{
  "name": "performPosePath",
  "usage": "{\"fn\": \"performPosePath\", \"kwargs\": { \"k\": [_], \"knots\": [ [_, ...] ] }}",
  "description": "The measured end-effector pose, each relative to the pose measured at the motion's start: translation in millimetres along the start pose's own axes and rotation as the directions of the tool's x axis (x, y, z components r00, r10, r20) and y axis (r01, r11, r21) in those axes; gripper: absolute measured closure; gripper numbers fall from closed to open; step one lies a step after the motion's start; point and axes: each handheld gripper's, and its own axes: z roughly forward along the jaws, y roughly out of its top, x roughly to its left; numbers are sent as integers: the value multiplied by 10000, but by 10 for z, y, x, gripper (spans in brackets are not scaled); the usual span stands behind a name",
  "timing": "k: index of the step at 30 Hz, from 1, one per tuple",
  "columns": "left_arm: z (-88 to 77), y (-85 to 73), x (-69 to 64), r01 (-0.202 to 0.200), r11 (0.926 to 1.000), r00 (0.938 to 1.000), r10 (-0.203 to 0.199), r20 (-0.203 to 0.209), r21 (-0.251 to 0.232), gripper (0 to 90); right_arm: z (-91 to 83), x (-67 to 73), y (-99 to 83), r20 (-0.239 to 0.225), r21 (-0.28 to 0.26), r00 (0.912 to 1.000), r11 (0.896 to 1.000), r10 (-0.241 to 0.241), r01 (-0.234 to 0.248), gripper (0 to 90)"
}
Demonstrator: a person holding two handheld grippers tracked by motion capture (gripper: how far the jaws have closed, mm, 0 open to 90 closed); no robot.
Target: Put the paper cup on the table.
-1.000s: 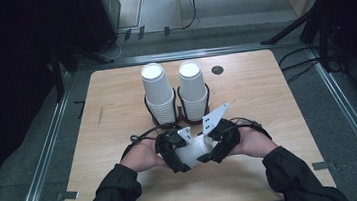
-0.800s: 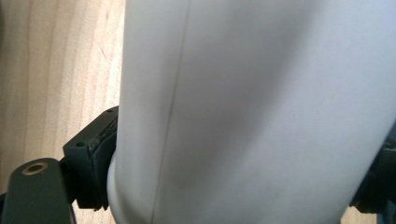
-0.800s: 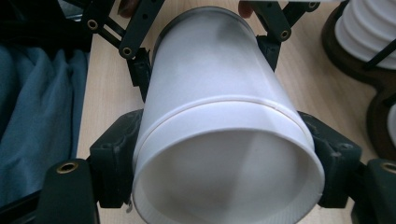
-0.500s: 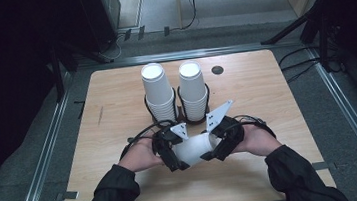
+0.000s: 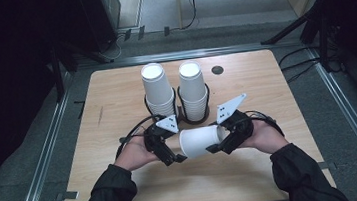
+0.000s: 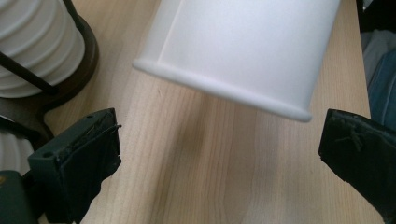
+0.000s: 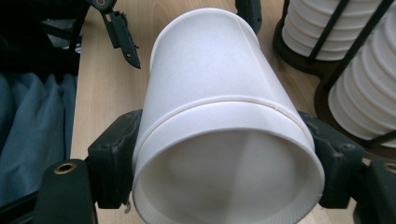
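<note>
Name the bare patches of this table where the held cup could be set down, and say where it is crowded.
Free: the table left of the two cup stacks, the right side beyond the small dark hole, and the near edge strip. Crowded: the middle, where the left gripper and right gripper meet around the cup.

Two tall stacks of white paper cups [image 5: 157,90] [image 5: 192,86] stand side by side in black wire holders on a light wooden table [image 5: 116,97], near a small dark round hole [image 5: 217,69].
</note>
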Motion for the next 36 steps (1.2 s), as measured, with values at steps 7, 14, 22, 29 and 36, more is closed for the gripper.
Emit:
{"fn": "performPosePath", "kwargs": {
  "k": [7,14,22,29,36],
  "knots": [
    [-81,-19,22,614,9889,9977,-572,353,-1351,0,-130,-14,-7,35,-790,9997,9966,224,-220,235],
    [-99,-6,7,752,9746,9960,-634,622,-2108,0,-225,7,30,-102,-1709,9995,9847,315,-328,235],
    [-35,45,-24,1305,9570,9853,-961,1413,-2591,0,-229,74,120,-540,-2483,9985,9685,51,-184,236],
    [-32,75,-82,1155,9468,9866,-743,1453,-3004,14,-176,95,152,-691,-2517,9976,9676,35,-208,237],
    [-119,54,-85,1204,9360,9891,-845,1208,-3307,113,-190,73,136,-873,-2774,9961,9601,112,-351,247]
  ]
}}
